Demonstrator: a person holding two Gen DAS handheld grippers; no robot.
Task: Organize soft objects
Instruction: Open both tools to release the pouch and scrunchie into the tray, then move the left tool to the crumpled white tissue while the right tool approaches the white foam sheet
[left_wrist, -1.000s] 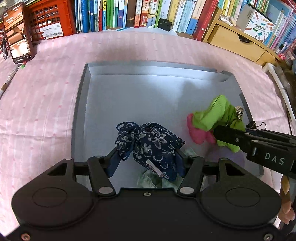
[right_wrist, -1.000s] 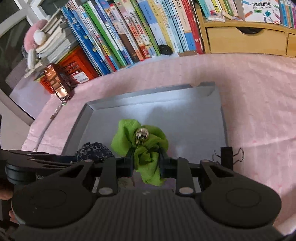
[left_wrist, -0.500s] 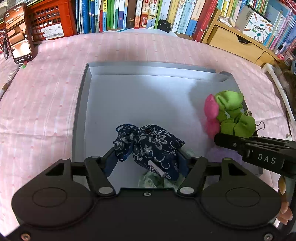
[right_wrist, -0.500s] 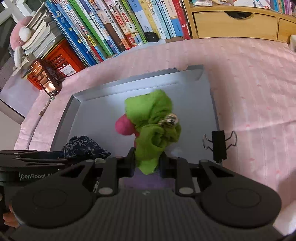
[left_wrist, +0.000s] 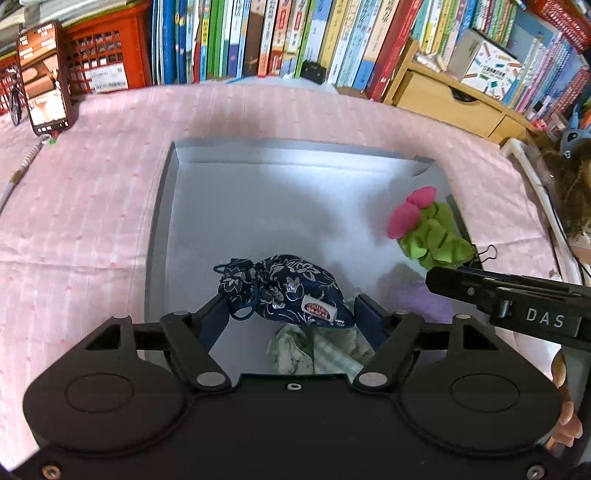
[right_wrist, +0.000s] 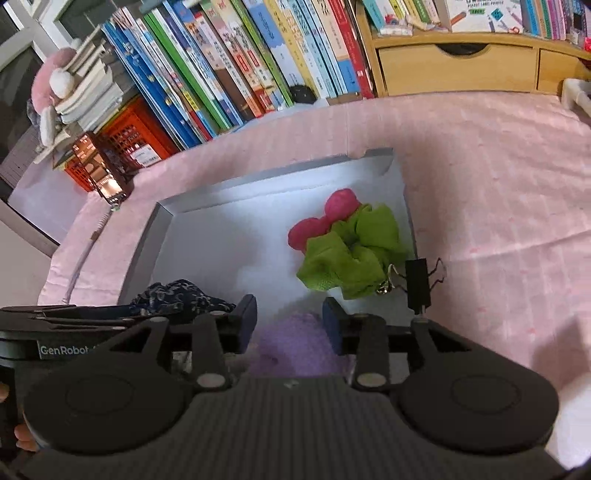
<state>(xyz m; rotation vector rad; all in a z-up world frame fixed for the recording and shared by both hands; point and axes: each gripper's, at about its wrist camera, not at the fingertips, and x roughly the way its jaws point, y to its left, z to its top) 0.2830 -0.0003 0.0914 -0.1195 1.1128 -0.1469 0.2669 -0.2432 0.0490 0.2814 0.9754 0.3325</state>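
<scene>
A grey tray (left_wrist: 162, 236) lies on the pink cloth. Low in the tray a navy floral pouch (left_wrist: 284, 288) rests on a pale green checked cloth (left_wrist: 317, 350). My left gripper (left_wrist: 291, 301) straddles the pouch; its jaws are opening and the pads no longer squeeze it. At the tray's right side lies a green scrunchie (right_wrist: 351, 254) with a small bell, against a pink plush piece (right_wrist: 325, 218). My right gripper (right_wrist: 288, 317) hovers just short of it, its jaws opening with nothing between them. Beneath it lies a purple soft thing (right_wrist: 295, 343).
A black binder clip (right_wrist: 417, 280) sits on the tray's right rim. Along the back stand rows of books, a red crate (left_wrist: 107, 55), a phone on a stand (left_wrist: 44, 77) and a wooden drawer unit (right_wrist: 454, 70). A person's fingers (left_wrist: 565, 424) show at the lower right.
The right gripper opened and let go of the green scrunchie, which now lies in the tray by the pink piece. The left jaws spread wider and the pouch settled flatter.
</scene>
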